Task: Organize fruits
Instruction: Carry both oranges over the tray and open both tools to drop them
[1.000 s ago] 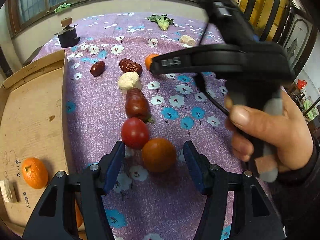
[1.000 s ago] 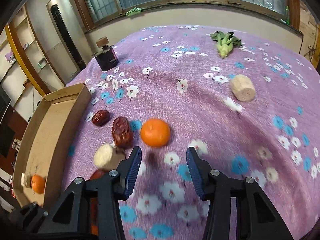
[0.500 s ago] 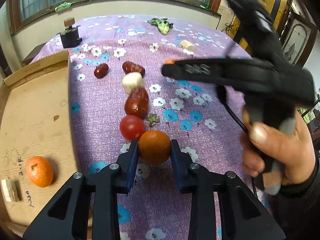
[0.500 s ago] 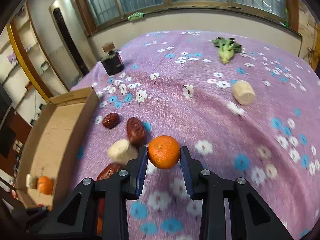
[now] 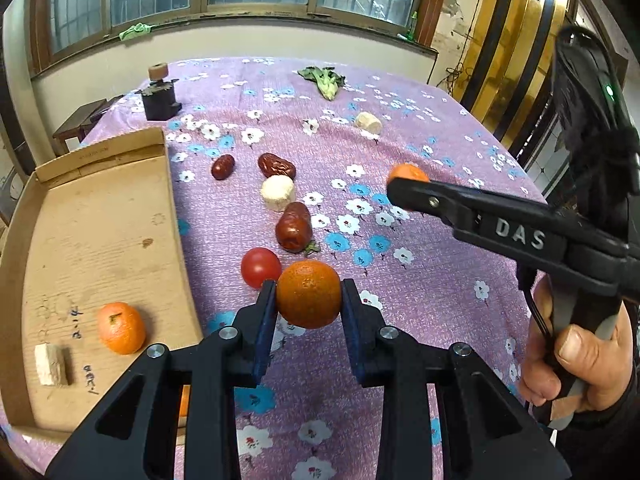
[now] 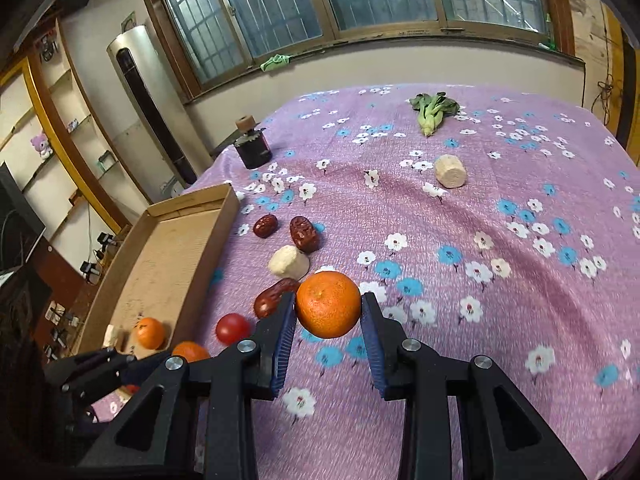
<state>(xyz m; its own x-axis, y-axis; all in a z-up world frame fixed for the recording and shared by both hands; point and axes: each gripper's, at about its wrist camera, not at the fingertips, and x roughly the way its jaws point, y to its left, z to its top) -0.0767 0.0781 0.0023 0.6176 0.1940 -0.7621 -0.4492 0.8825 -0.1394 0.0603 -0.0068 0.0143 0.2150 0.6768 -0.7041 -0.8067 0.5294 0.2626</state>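
L gripper (image 5: 308, 300) clamped on dark orange (image 5: 309, 294); R gripper (image 6: 329, 312) clamped on bright orange (image 6: 328, 305). Both pinched at equator. Likely light, firm, rind slick; moderate squeeze advised.

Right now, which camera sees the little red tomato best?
The left wrist view: the tomato sits whole and close, just beyond the left gripper holding an orange. In the right wrist view the tomato is smaller, near the lower left edge.
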